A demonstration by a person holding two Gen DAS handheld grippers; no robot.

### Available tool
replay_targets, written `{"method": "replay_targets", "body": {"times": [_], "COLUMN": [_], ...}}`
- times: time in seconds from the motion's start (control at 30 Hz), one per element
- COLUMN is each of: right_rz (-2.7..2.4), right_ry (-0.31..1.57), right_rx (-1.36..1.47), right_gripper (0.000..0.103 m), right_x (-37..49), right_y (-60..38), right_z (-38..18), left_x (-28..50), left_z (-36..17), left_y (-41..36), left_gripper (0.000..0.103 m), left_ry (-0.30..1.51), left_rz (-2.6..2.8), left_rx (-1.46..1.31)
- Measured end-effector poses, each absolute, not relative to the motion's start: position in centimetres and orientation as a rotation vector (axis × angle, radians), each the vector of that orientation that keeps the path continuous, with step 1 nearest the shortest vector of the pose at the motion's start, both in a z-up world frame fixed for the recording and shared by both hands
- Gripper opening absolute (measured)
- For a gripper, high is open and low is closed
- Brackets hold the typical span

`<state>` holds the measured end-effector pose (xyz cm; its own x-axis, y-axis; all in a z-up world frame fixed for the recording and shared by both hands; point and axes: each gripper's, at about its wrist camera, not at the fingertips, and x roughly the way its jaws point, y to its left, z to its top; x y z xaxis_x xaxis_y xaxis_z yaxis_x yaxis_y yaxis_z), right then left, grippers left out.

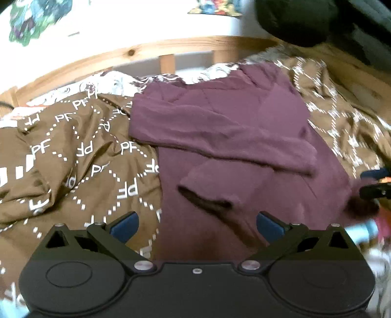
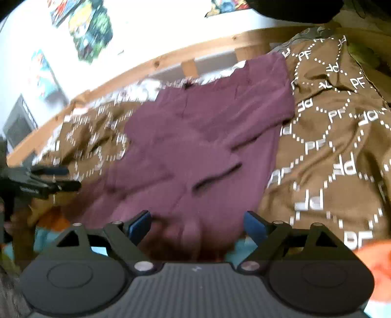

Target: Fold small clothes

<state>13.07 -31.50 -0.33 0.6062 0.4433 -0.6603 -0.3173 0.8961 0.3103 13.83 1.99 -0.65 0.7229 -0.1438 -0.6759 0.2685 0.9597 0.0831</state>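
Purple long-sleeved top [image 1: 234, 127] lay spread on a brown quilt [image 1: 73, 156] printed with white "PF" letters and dotted diamonds. Both sleeves were folded inward and crossed over the chest: one sleeve [image 1: 220, 137] ran across the garment from the left shoulder, its cuff ending near the right edge; the other sleeve's cuff [image 1: 207, 193] lay lower, its dark opening facing the camera. Neckline end pointed toward the wooden bed rail [image 1: 151, 53]; hem end lay nearest both cameras.

Left gripper [image 1: 196, 226]: jaws spread wide, blue pads well apart, nothing between them. It hung over the hem end of the top, fabric visible below the gap, pads not pressing on cloth.

Right gripper [image 2: 196, 226]: jaws likewise released and wide, no cloth pinched. It sat above the near hem; the fabric there looked bunched and blurred, so contact with the pads could not be judged.

Each gripper appeared at the edge of the other's view, beside the top's lower corners.

Background: white wall with colourful posters [image 2: 90, 27]; a dark rounded object [image 1: 300, 22] at the upper right of the left view, unidentifiable. Both views showed motion blur.
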Motion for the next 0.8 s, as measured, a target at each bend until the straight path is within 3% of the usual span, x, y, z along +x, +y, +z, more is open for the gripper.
{"method": "replay_targets", "body": {"times": [0.07, 0.13, 0.23, 0.4, 0.67, 0.77, 0.8], "right_rz": [0.446, 0.437, 0.432, 0.403, 0.324, 0.358, 0.371], "right_ry": [0.819, 0.809, 0.793, 0.766, 0.77, 0.789, 0.796], "right_rx": [0.129, 0.111, 0.138, 0.114, 0.052, 0.111, 0.132], "right_gripper": [0.079, 0.049, 0.028, 0.01, 0.008, 0.02, 0.042], "right_x": [11.7, 10.5, 9.4, 7.8, 5.0, 5.1, 5.3], "right_y": [-30.9, -30.4, -29.8, -29.1, -29.4, -29.5, -29.5], "right_z": [-0.4, -0.2, -0.1, 0.9, 1.6, 1.4, 1.2], "left_x": [12.2, 11.0, 10.0, 9.4, 9.9, 10.7, 10.9], "left_z": [-0.7, -0.9, -1.1, -1.4, -2.2, -2.4, -2.4], "left_y": [1.8, 1.9, 2.2, 3.4, 4.6, 5.1, 5.4], "left_gripper": [0.102, 0.102, 0.102, 0.102, 0.102, 0.102, 0.102], "left_ry": [0.726, 0.731, 0.735, 0.75, 0.762, 0.771, 0.771], "left_rz": [-0.233, -0.23, -0.222, -0.217, -0.202, -0.189, -0.189], "left_rx": [0.194, 0.193, 0.173, 0.116, 0.105, 0.068, 0.046]}}
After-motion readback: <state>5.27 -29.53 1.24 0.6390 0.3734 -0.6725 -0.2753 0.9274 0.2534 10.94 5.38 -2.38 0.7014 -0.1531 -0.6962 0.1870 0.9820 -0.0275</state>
